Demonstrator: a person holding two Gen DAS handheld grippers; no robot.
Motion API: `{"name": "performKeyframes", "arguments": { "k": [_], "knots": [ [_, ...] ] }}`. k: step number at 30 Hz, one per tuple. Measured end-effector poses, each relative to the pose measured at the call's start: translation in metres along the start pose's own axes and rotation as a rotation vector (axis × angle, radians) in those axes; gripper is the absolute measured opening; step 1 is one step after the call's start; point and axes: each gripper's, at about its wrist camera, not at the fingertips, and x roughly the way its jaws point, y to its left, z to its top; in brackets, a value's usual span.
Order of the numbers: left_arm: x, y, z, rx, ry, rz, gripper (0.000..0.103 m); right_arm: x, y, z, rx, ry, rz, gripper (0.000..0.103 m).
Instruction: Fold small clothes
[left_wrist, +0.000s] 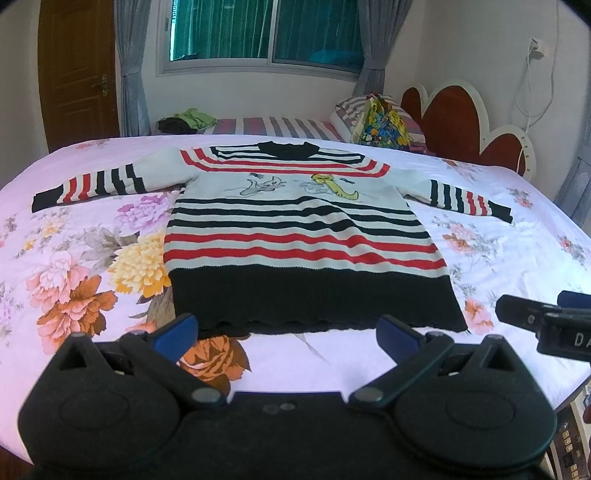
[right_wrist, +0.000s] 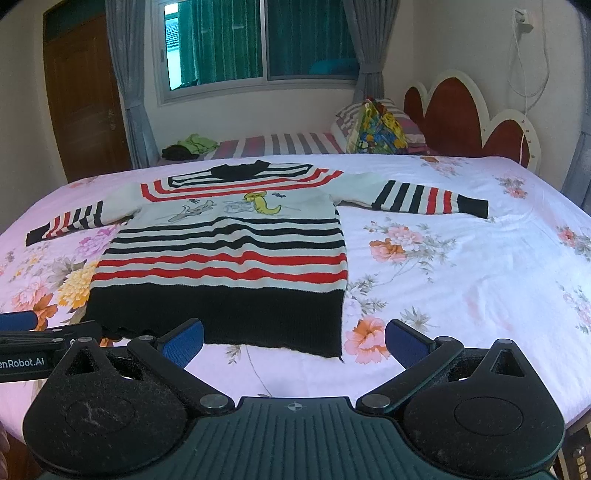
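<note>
A small knitted sweater (left_wrist: 295, 236) (right_wrist: 229, 254) with black, red and white stripes and a cartoon print lies flat on the bed, front up, both sleeves spread out sideways, black hem nearest me. My left gripper (left_wrist: 286, 334) stands open just short of the hem, its blue pads empty. My right gripper (right_wrist: 293, 339) is also open and empty, in front of the hem's right corner. Each gripper shows at the edge of the other's view: the right gripper (left_wrist: 546, 325) at the right edge of the left wrist view, the left gripper (right_wrist: 40, 339) at the left edge of the right wrist view.
The bed (left_wrist: 498, 258) carries a pink floral sheet. A second bed behind holds dark and green clothes (left_wrist: 186, 120), a striped pillow and a colourful bag (left_wrist: 382, 125). A red headboard (left_wrist: 458, 118) stands at the right, a door at the left.
</note>
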Motion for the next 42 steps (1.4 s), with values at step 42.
{"name": "performKeyframes", "arguments": {
  "k": [42],
  "knots": [
    [0.011, 0.006, 0.006, 0.025, -0.004, 0.036, 0.102, 0.013, 0.004, 0.003, 0.009, 0.019, -0.015, 0.103]
  ]
}}
